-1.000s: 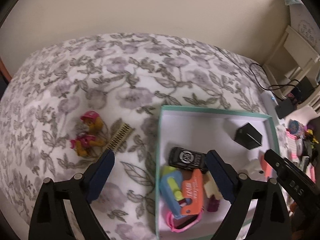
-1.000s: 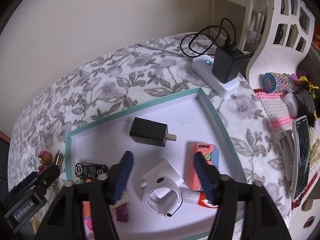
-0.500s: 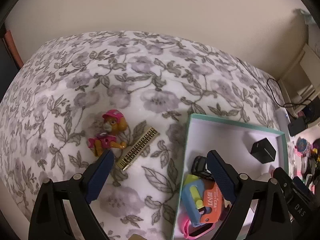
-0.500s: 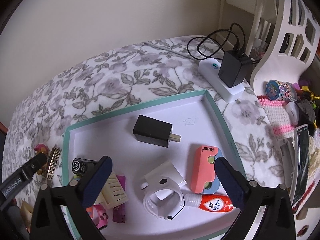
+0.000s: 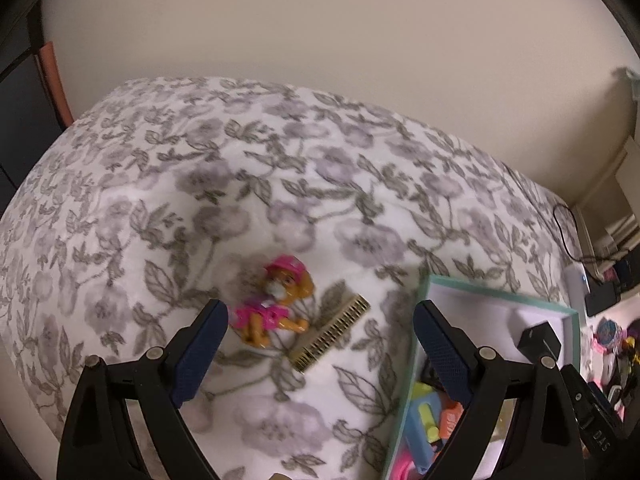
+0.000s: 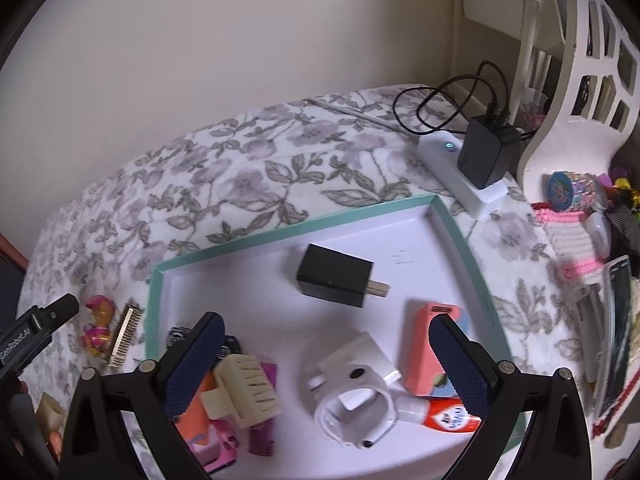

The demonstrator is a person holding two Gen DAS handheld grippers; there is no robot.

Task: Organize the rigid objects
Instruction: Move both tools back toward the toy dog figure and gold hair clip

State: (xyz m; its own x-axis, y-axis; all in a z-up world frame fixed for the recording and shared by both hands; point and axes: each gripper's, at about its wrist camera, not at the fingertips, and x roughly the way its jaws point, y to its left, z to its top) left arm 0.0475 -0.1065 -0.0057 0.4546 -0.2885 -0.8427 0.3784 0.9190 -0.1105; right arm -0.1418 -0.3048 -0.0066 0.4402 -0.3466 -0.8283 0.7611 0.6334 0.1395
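Blurring toy dog | box cut off | both grippers' fingers wide apart, empty

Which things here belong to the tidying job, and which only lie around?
Job:
- teal-rimmed white cardboard tray
- pink and orange toy puppy figure
- gold ridged metal bar
- black cube charger in the tray

Lying about:
- white power strip with black adapter
- pink and white knitted cloth
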